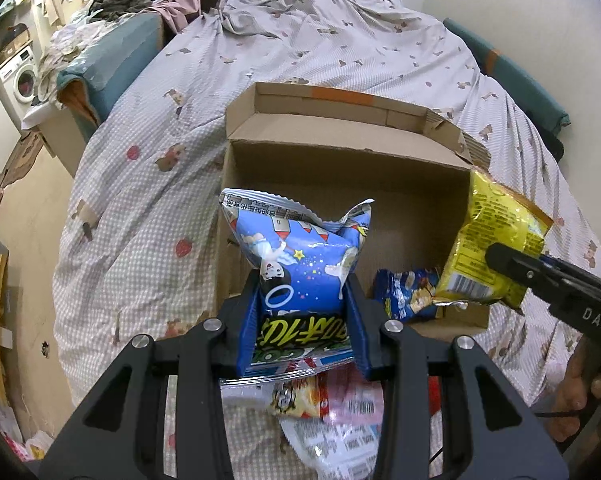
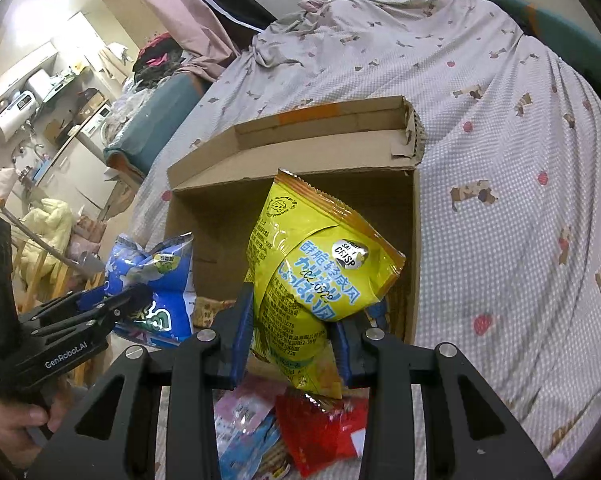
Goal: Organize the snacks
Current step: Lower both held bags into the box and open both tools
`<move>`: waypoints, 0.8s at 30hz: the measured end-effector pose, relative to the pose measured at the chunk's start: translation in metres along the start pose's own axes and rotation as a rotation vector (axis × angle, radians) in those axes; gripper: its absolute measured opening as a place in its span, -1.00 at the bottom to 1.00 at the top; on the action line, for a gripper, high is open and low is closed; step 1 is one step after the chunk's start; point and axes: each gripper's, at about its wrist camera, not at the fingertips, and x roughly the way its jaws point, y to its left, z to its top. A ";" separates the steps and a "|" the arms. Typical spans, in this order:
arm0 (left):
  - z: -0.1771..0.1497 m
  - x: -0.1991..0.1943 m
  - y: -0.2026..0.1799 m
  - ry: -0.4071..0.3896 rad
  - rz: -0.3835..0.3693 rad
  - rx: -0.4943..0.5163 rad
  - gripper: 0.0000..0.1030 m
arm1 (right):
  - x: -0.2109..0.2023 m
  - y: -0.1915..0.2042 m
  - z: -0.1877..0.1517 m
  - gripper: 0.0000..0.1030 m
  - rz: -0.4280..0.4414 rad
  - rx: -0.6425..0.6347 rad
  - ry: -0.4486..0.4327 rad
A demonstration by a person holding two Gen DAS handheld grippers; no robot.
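Snack bags are clamped in both grippers at once, and the coming move turns on how each hangs relative to the open cardboard box (image 1: pixel 340 168) on the bed (image 1: pixel 148 184).

The blue snack bag (image 1: pixel 300 276) sits pinched between the blue pads of the left gripper (image 1: pixel 306 332), its long axis running forward along the fingers, with the crimped top pointing away. It hangs over the box's near-left corner, its far end already past the near wall, so the cavity lies straight ahead and below.

The yellow crisp bag (image 2: pixel 308 280) is squeezed by the right gripper (image 2: pixel 292 340), tilted, its sealed top leaning toward the box's far wall. In the left wrist view it overlaps the box's right wall near the near-right corner, so it appears to hang partly over that rim rather than squarely above the floor.

A smaller blue packet (image 1: pixel 406 294) already lies on the box floor by the near-right corner, directly beneath the yellow bag's lower end.

Judged from this, the left bag has the clearer drop, onto bare floor at the left side; the right one likely needs a small shift inward from the right wall first. More packets, including a red packet (image 2: pixel 324 428), wait on the bed at the box's near edge, under both tools.
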 end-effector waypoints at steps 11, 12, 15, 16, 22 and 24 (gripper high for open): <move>0.004 0.046 -0.002 0.027 0.022 0.026 -0.32 | 0.052 -0.006 0.011 -0.30 0.004 -0.010 0.038; 0.003 0.051 -0.001 0.033 0.020 0.025 -0.32 | 0.055 -0.007 0.010 -0.30 0.005 -0.011 0.043; 0.001 0.061 -0.001 0.040 0.020 0.027 -0.32 | 0.068 -0.009 0.008 -0.30 0.002 -0.014 0.060; 0.000 0.063 -0.002 0.042 0.022 0.029 -0.32 | 0.071 -0.009 0.007 -0.30 0.005 -0.014 0.064; -0.002 0.073 -0.009 0.051 0.023 0.063 -0.29 | 0.083 -0.010 0.001 -0.25 -0.001 -0.035 0.076; -0.002 0.075 -0.012 0.053 0.019 0.070 -0.29 | 0.085 -0.010 0.000 -0.25 -0.002 -0.044 0.078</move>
